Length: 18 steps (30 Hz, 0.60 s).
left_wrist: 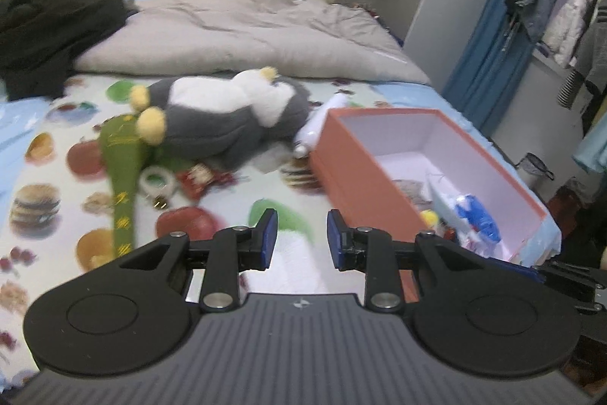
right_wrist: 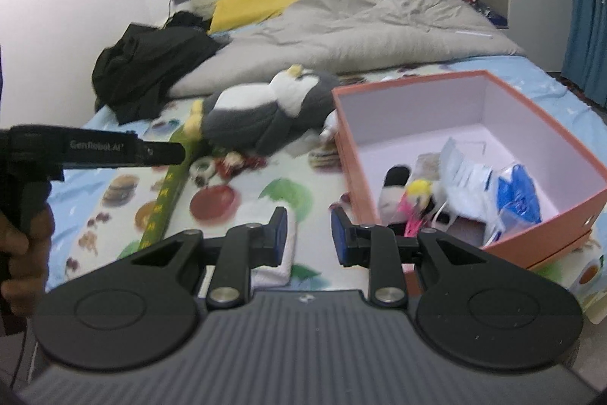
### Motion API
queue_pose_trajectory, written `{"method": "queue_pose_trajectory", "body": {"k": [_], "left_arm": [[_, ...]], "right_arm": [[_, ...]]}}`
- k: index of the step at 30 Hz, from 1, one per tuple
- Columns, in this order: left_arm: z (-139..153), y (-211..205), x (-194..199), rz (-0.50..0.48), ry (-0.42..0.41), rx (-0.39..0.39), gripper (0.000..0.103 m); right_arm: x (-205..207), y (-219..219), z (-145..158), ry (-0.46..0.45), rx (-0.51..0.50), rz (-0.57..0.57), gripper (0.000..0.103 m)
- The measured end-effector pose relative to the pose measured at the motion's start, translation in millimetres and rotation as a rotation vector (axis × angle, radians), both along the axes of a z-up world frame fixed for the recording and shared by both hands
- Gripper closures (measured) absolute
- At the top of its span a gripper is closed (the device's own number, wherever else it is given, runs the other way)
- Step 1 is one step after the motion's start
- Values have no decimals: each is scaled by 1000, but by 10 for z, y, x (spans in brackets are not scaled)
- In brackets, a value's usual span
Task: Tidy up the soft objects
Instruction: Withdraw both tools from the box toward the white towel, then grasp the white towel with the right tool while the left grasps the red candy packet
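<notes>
Looking along my left gripper [left_wrist: 302, 238] first: its blue-padded fingers stand a narrow gap apart with nothing between them, hovering over the fruit-and-burger printed bedsheet [left_wrist: 49, 177]. Ahead lies the big grey-and-white plush penguin with yellow feet [left_wrist: 227, 116], on its side, touching a long green fabric pouch with yellow stitching [left_wrist: 123, 177]; a small roll of white tape [left_wrist: 157, 182] and a red-wrapped bit sit just beside them. To the right is the open salmon-pink cardboard box with a white inside [left_wrist: 364, 185], a white bottle [left_wrist: 322, 124] resting against its far corner. Now my right gripper [right_wrist: 308, 234]: same story, fingers narrowly apart and holding nothing, above a folded white towel [right_wrist: 279, 253] on the sheet. From here the box [right_wrist: 356, 154] shows what is already packed: a small black-and-white soft toy [right_wrist: 392, 190], something yellow and pink, white packets and a blue bag [right_wrist: 519, 196]. At the left edge a hand [right_wrist: 22, 245] grips the other tool's handle. So I judge the job partly done: small items are in, while penguin, green pouch and towel are not yet boxed. The rumpled grey duvet [right_wrist: 379, 33] and black clothing [right_wrist: 151, 63] lie well behind.
</notes>
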<state>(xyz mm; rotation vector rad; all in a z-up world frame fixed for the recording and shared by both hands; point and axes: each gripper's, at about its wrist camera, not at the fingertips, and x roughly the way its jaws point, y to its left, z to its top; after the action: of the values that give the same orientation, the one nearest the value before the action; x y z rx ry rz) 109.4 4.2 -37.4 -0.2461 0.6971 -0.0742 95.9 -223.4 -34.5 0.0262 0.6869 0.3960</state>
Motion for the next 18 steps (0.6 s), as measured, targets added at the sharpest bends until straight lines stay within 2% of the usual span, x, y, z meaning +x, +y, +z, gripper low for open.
{"method": "queue_pose_trajectory", "body": {"k": [3,12,14,15,16,18], "left_arm": [[-125,103,-107,29,17,-24,59],[-594,441,-11,103,99,-61,56],[-677,519,95,107,105,-59,53],[-713,551,157,106,108,-54,51],[-753,586,230,103,114,-47,51],[-841,636,394,92,123,-22,49]], "right_arm": [[-57,119,-72,32,0,34,74],[66,543,-375,109,-39,134,74],[153,621,-438,123,-50,143,65],[206,654,-473,128,-55,143,50],[260,684,-508,129,-57,143,41],[353,730,-570,128,-56,144,40]]}}
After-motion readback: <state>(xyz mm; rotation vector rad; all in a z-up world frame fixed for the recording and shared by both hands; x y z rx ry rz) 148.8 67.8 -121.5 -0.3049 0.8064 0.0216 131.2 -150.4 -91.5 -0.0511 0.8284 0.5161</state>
